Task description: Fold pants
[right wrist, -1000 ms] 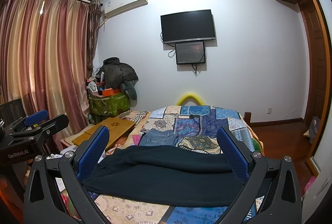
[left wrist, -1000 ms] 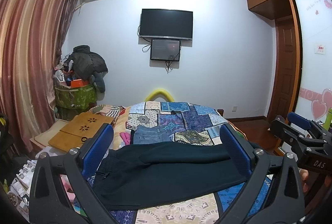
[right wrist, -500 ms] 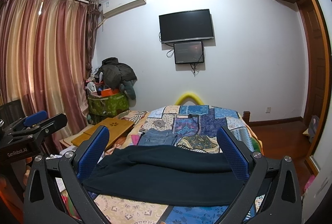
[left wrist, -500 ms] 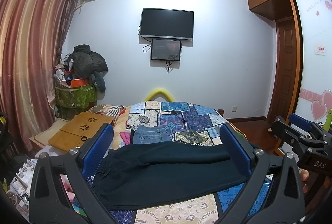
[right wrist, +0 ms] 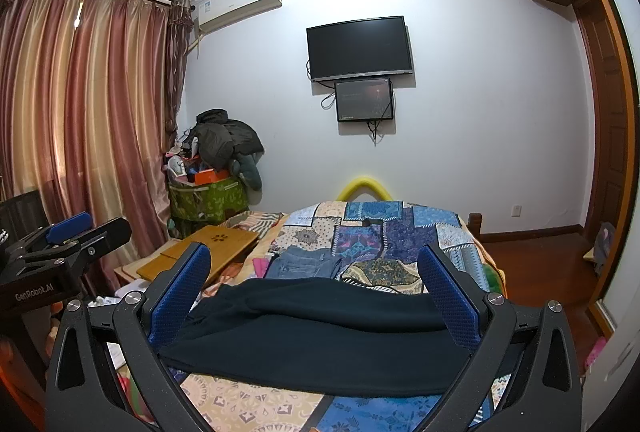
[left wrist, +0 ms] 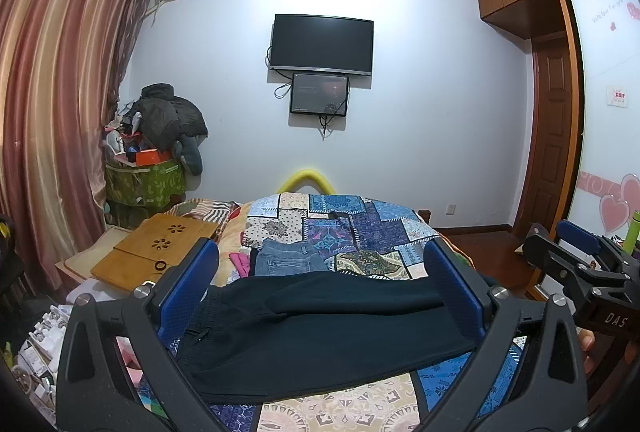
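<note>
Dark navy pants (left wrist: pixel 320 328) lie flat across the near end of the patchwork bed, waistband to the left, legs to the right; they also show in the right wrist view (right wrist: pixel 316 340). My left gripper (left wrist: pixel 320 292) is open and empty, held above and in front of the pants, apart from them. My right gripper (right wrist: pixel 314 292) is open and empty too, hovering in the same way. Each gripper shows at the other view's edge: the right one (left wrist: pixel 588 272), the left one (right wrist: pixel 60 248).
Folded blue jeans (left wrist: pixel 286 262) and a pink cloth (left wrist: pixel 240 260) lie behind the pants on the quilt (left wrist: pixel 340 228). A wooden lap desk (left wrist: pixel 156 248) sits at the left. A green bin (left wrist: pixel 146 184) piled with clothes stands by the curtains. Wooden floor and a door lie to the right.
Both grippers have barely shifted; the scene has drifted slightly in view. The pants have not moved.
</note>
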Tool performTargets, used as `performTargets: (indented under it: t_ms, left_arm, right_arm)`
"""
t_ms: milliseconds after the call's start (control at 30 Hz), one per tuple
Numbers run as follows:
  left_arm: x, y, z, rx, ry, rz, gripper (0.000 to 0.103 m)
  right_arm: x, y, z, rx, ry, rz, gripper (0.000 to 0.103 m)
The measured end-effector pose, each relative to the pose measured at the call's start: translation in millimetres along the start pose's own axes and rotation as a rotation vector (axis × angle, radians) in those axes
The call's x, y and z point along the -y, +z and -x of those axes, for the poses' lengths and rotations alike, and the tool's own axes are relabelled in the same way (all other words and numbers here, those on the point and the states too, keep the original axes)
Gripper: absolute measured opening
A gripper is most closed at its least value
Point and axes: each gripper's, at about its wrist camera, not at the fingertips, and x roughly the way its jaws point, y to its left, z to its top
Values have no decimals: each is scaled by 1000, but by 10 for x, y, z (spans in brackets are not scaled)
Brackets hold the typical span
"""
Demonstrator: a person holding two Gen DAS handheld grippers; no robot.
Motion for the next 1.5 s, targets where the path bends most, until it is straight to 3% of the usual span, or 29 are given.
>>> performTargets:
  t_ms: [1100, 1333, 1500]
  left_arm:
    - [-58, -87, -62, -10, 4, 7, 103]
    - [-172, -101, -394, -66, -3, 35, 103]
    - [-323, -75, -819, -111, 16, 45, 103]
  right_arm:
    - [9, 24, -64, -12, -4, 16, 103]
    - [21, 0, -285, -36, -7, 45, 103]
    - [116, -24, -681, -78, -1, 42, 103]
